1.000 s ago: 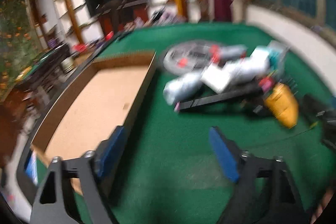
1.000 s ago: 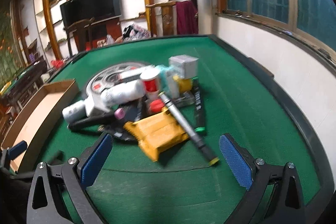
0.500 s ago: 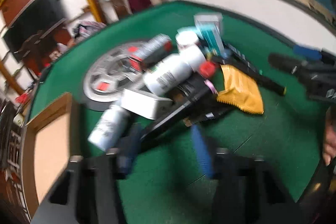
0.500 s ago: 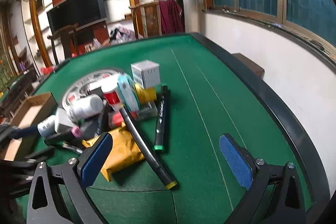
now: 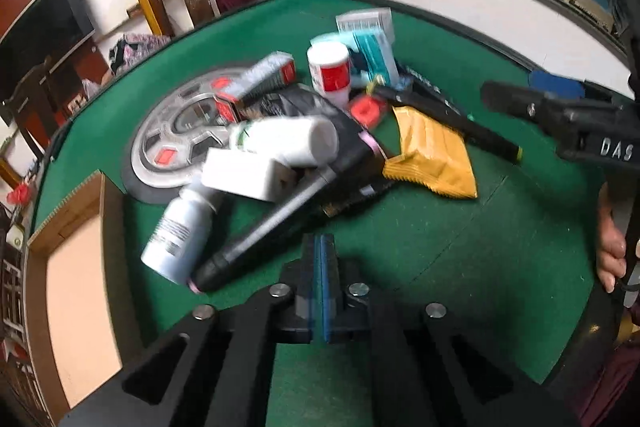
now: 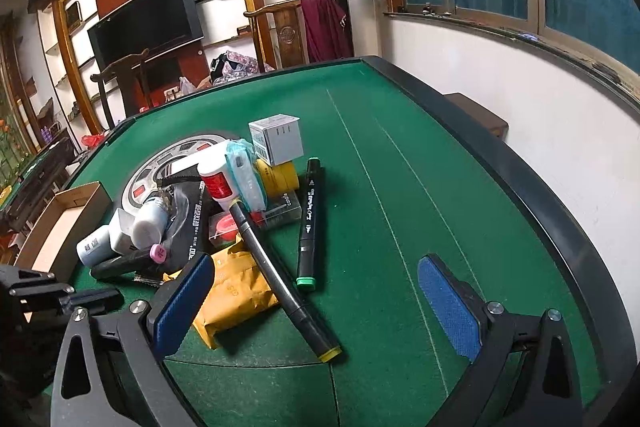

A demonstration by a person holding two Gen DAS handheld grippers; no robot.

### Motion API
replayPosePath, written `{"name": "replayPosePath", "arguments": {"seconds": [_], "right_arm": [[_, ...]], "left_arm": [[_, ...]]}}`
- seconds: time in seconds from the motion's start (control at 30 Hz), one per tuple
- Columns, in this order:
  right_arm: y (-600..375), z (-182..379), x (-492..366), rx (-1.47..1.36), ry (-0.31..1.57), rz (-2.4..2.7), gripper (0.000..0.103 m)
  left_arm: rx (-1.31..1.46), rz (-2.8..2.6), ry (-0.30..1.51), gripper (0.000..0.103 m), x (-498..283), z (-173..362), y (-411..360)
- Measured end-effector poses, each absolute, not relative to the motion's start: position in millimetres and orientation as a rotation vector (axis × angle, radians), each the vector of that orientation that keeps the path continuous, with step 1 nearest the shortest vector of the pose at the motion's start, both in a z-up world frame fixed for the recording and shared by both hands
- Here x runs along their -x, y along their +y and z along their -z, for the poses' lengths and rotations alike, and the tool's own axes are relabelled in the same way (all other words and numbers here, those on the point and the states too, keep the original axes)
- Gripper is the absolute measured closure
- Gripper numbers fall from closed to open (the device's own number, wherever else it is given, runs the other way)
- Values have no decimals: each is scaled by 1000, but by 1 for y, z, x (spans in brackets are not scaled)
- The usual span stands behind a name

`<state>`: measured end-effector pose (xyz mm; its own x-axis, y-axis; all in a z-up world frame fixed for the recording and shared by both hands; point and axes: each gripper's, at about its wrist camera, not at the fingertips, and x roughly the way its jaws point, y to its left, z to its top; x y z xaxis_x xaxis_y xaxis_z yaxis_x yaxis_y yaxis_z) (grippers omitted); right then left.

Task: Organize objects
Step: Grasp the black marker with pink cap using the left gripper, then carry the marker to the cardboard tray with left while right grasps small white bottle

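A pile of objects lies on the green table (image 6: 400, 187): a yellow packet (image 5: 432, 155), a black marker with a yellow end (image 6: 280, 279), a green-tipped marker (image 6: 310, 223), white bottles (image 5: 288, 143), a red-labelled jar (image 5: 330, 75), a white box (image 6: 276, 139) and a pink-tipped marker (image 5: 280, 215). My left gripper (image 5: 320, 283) is shut with nothing between its pads, just short of the pink-tipped marker. My right gripper (image 6: 316, 307) is open and empty over the yellow-ended marker and the packet (image 6: 232, 295).
An open cardboard box (image 5: 76, 267) sits at the table's left, also in the right wrist view (image 6: 60, 223). A grey wheel-shaped disc (image 5: 176, 143) lies under the pile. The raised dark table rim (image 6: 520, 187) runs along the right by the wall.
My left gripper has closed from wide open and swung from the cardboard box to the pile. My right gripper has shifted right, still open.
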<state>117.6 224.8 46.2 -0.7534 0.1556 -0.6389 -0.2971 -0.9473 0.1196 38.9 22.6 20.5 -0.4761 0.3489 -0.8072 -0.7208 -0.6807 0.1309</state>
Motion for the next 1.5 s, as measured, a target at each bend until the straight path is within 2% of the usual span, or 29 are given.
{"name": "replayPosePath", "arguments": {"seconds": [0.03, 0.07, 0.1, 0.13, 0.27, 0.3, 0.33, 0.4, 0.43, 0.47, 0.67, 0.73, 0.8, 0.9, 0.97, 1.3, 1.5], "right_arm": [[225, -46, -117, 964, 315, -2715, 0], [225, -46, -117, 965, 317, -2716, 0], [225, -46, -117, 965, 319, -2716, 0], [225, -46, -117, 966, 322, -2715, 0], [226, -45, -115, 977, 335, -2707, 0], [227, -44, -115, 979, 337, -2705, 0], [227, -44, -115, 981, 340, -2703, 0], [227, -43, -114, 985, 343, -2703, 0], [227, -43, -114, 987, 344, -2702, 0], [227, -43, -114, 990, 344, -2702, 0], [227, -41, -112, 1013, 355, -2706, 0], [227, -40, -111, 1023, 361, -2703, 0], [228, -40, -111, 1027, 368, -2703, 0], [228, -40, -112, 1017, 375, -2707, 0], [228, -41, -113, 1015, 377, -2716, 0], [234, -53, -111, 1172, 542, -2805, 0], [170, -70, -76, 1392, 453, -2981, 0]], "left_arm": [[1023, -2182, 646, 81, -36, -22, 23], [1008, -2191, 675, 73, -34, -24, 24], [989, -2193, 711, 59, -31, -24, 25], [973, -2179, 753, 52, -28, -22, 28], [1030, -2109, 854, 51, -18, -2, 42], [1021, -2112, 842, 57, -18, -4, 44], [1072, -2081, 787, 70, -16, -7, 45], [1128, -2036, 682, 79, -17, -12, 44], [1143, -2007, 651, 87, -21, -14, 45], [1147, -1989, 637, 88, -27, -16, 45], [1158, -2003, 567, 89, -45, -31, 47], [1139, -2050, 527, 81, -46, -33, 49], [1122, -2103, 519, 80, -50, -35, 53], [1124, -2131, 519, 89, -60, -41, 54], [1121, -2131, 482, 89, -68, -46, 51], [913, -2220, -19, 89, -115, -105, -68], [839, -2291, -237, 89, -124, -121, -133]]}}
